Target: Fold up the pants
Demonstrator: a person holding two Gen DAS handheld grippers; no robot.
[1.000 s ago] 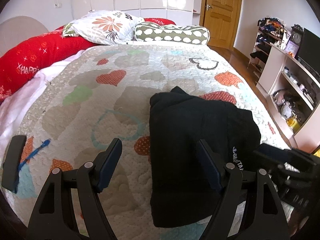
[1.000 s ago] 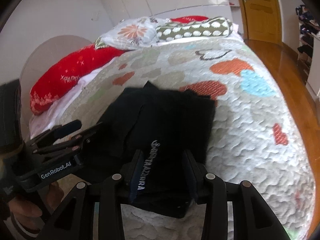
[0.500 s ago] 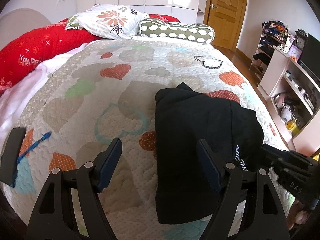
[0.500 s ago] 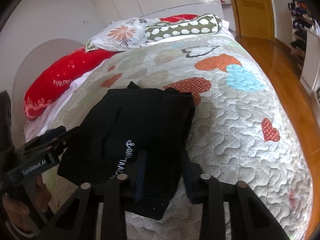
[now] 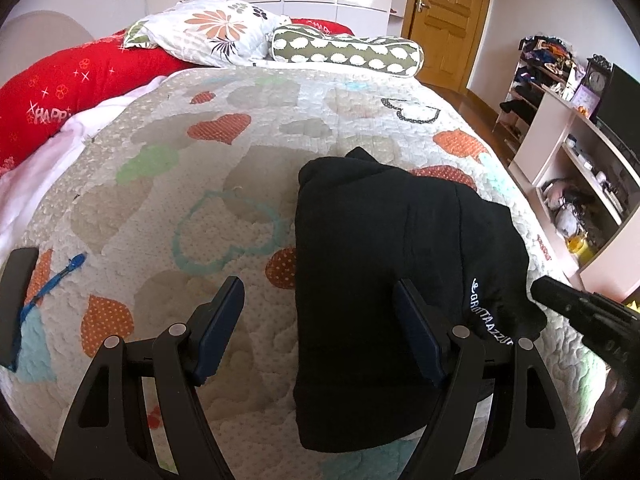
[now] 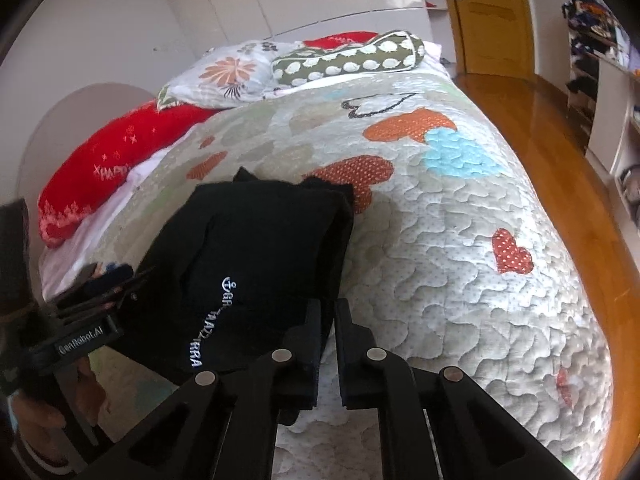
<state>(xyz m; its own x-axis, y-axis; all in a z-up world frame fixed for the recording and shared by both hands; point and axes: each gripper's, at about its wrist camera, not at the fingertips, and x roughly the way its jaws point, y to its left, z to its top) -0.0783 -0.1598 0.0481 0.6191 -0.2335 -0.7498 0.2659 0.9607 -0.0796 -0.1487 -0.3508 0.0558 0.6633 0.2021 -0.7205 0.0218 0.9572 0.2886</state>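
Left wrist view shows my left gripper (image 5: 318, 316) held wide open over the quilted bedspread with coloured hearts (image 5: 168, 184), its two blue-padded fingers (image 5: 218, 324) well apart and holding nothing. One finger hangs above bare quilt at about 7 o'clock; the other sits over the near part of the folded black pants with white lettering (image 5: 380, 280), which fill the picture from centre toward 5 o'clock. At 3 to 4 o'clock, the dark tip of my right gripper (image 5: 576, 308) sits just beside the edge of the pants.

Right wrist view has my right gripper (image 6: 328, 332) nearly closed, its jaws only a narrow gap apart at the near right edge of the pants (image 6: 256, 260). Black cloth lies against the left finger, but I cannot tell whether any fabric is pinched between the two. My left gripper (image 6: 86, 292) shows at 8 o'clock, beside the left edge of the pants.

A red cushion with white print (image 6: 116, 168), a white floral pillow (image 5: 212, 28) and a green spotted bolster (image 5: 348, 50) lie at 12 o'clock at the head of the bed.
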